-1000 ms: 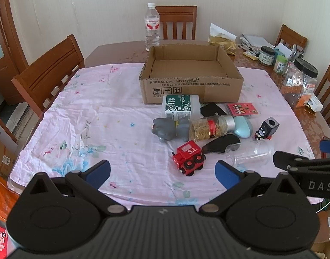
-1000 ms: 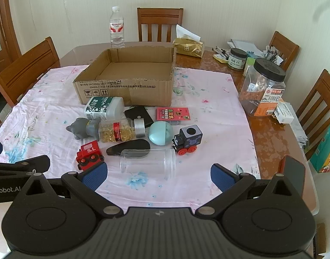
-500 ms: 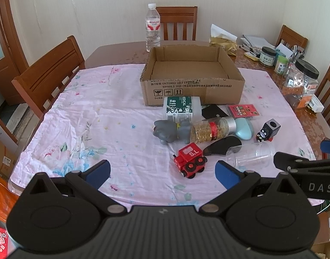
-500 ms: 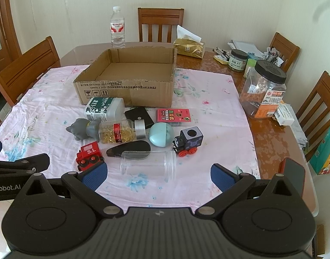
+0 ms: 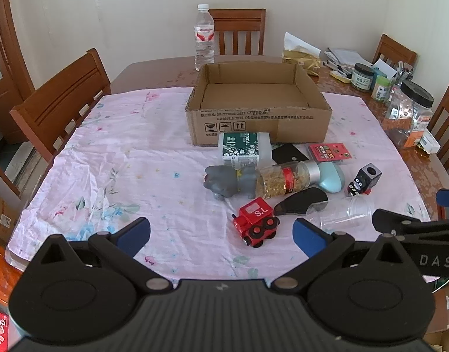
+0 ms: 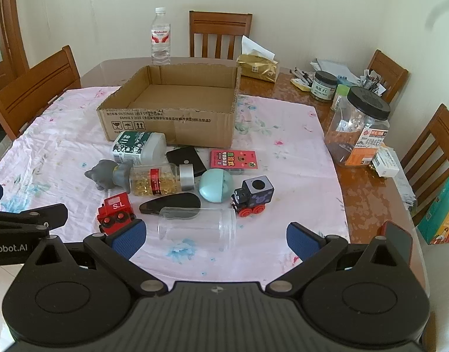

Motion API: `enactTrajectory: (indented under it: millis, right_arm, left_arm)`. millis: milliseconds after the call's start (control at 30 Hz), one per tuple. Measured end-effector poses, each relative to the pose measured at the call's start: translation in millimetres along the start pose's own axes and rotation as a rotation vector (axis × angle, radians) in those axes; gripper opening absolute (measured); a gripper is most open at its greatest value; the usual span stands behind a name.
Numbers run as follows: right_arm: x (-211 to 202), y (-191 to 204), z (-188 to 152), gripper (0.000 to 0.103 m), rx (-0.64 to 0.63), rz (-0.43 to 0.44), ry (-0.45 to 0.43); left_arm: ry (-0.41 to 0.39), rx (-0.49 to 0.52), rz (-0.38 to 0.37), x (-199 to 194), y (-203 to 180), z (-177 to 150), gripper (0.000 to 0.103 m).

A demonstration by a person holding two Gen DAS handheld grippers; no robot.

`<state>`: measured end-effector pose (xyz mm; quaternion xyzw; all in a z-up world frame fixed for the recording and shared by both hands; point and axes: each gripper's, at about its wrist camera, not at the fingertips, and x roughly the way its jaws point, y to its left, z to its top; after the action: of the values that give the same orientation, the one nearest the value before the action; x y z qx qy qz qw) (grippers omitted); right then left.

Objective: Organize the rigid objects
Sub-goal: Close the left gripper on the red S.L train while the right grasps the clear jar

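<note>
Your left gripper (image 5: 221, 234) is spread wide and holds nothing. Your right gripper (image 6: 214, 237) is spread wide too, with nothing in it. Both hang over the near edge of the pink cloth (image 5: 121, 158).

Closest to you lie the red toy train (image 5: 256, 222) and the clear jar (image 6: 197, 228), on its side. Just past them sit the black toy train (image 6: 253, 196), the pill bottle (image 6: 159, 179) and the gray toy animal (image 5: 224, 180). Farther back stands the open cardboard box (image 6: 171, 123).
</note>
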<state>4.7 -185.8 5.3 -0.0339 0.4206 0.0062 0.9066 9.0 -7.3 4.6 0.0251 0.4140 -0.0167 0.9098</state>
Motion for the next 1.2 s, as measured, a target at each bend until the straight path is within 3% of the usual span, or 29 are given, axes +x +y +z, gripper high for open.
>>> enactTrajectory:
  millis: [367,667,933,1200]
  right_arm:
    - [12,-5,-8,0.103,-0.041,0.023,-0.023]
    - [23,-11,-21,0.103,-0.075,0.042,-0.004]
    - [31,-18,-27,0.103,-0.068,0.026,0.034]
    - [40,-20,-25,0.103,-0.065,0.038,0.052]
  left_arm:
    - [-0.02,-0.015,0.0,25,0,3,0.103]
    - [-0.029,-0.012,0.014,77,-5,6,0.103]
    - [0.012,0.011,-0.001,117,-22,7,0.103]
    - [0.055,0.028,0.002,122,-11,-6,0.103]
